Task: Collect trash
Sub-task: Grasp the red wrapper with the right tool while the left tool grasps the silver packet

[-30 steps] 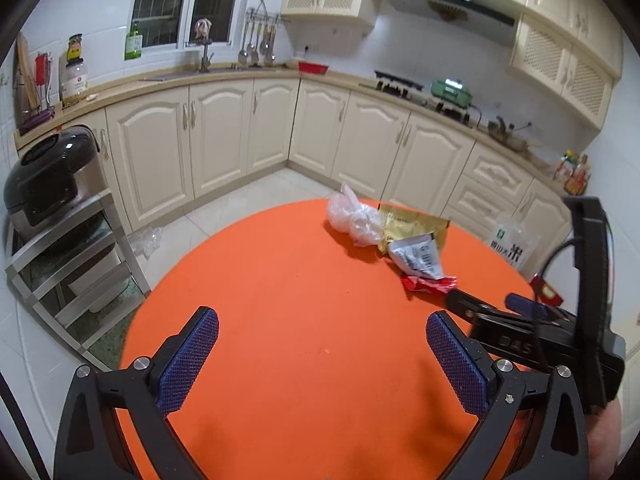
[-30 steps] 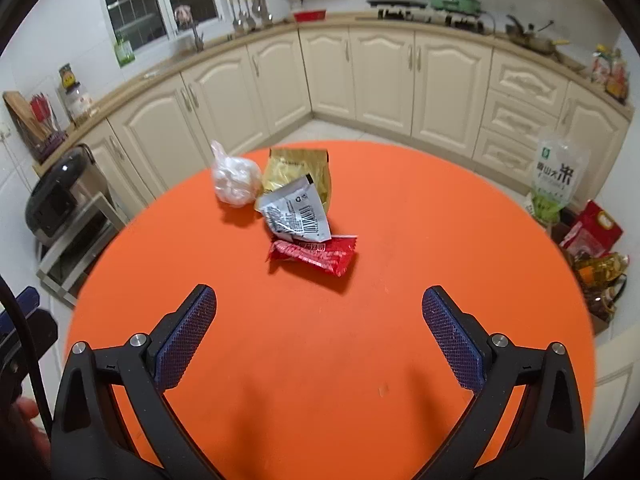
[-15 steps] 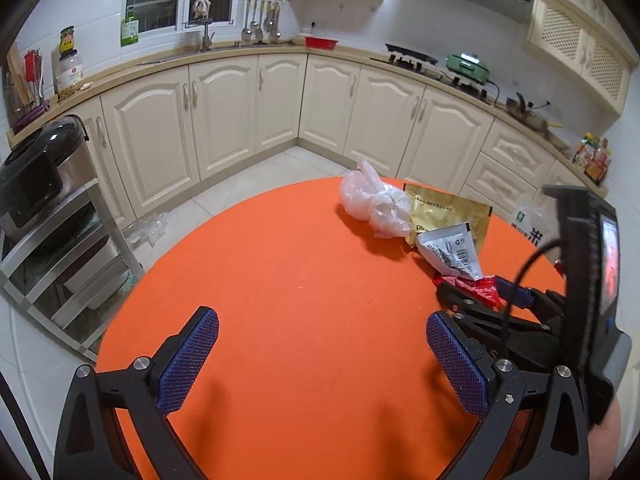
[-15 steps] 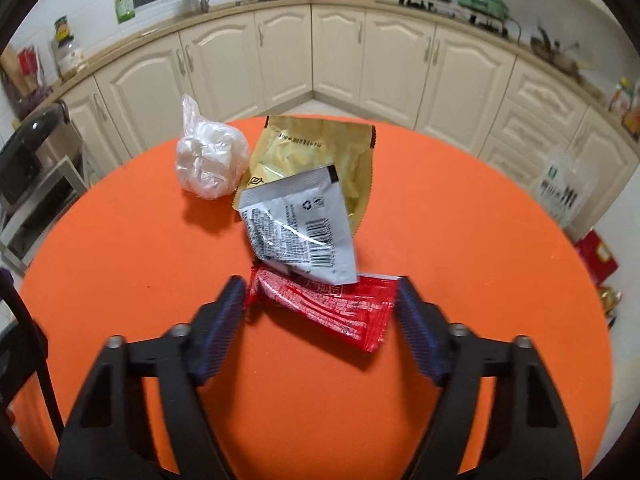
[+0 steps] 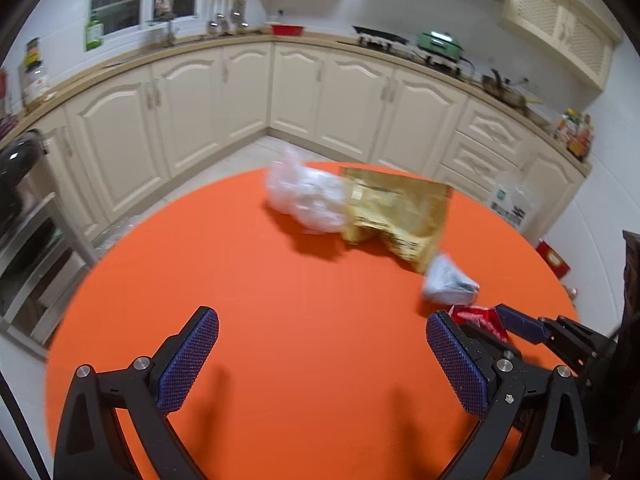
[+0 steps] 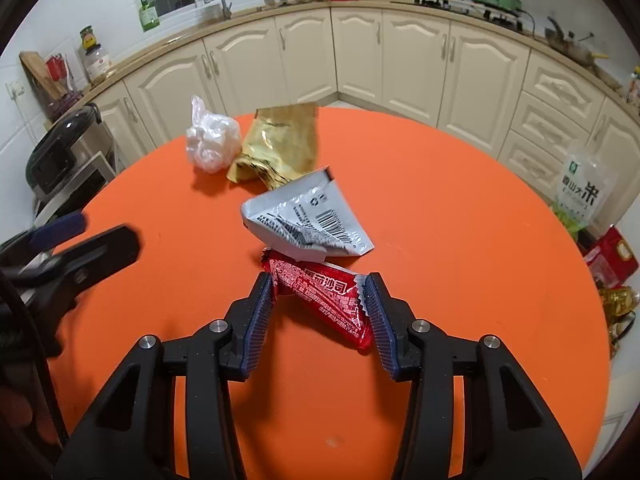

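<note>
red wrapper (image 5: 478, 320) half hidden behind left tongs (image 5: 322, 364)

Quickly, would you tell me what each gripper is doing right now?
Left gripper: open, nothing between its fingers.
Right gripper: closing around the red wrapper, pads touching its ends.

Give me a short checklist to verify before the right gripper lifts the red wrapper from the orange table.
1. Red wrapper between the right gripper fingers: ok; jaws are closing.
2. Pads pressing firmly on the wrapper: cannot tell; both fingers touch its ends.
3. Silver wrapper free of the grip: not ok; its lower edge overlaps the red wrapper's top end.
4. Gold bag and white plastic bag out of the way: ok, farther back on the table.
5. Left gripper clear of the pick: ok; open, holding nothing.
</note>
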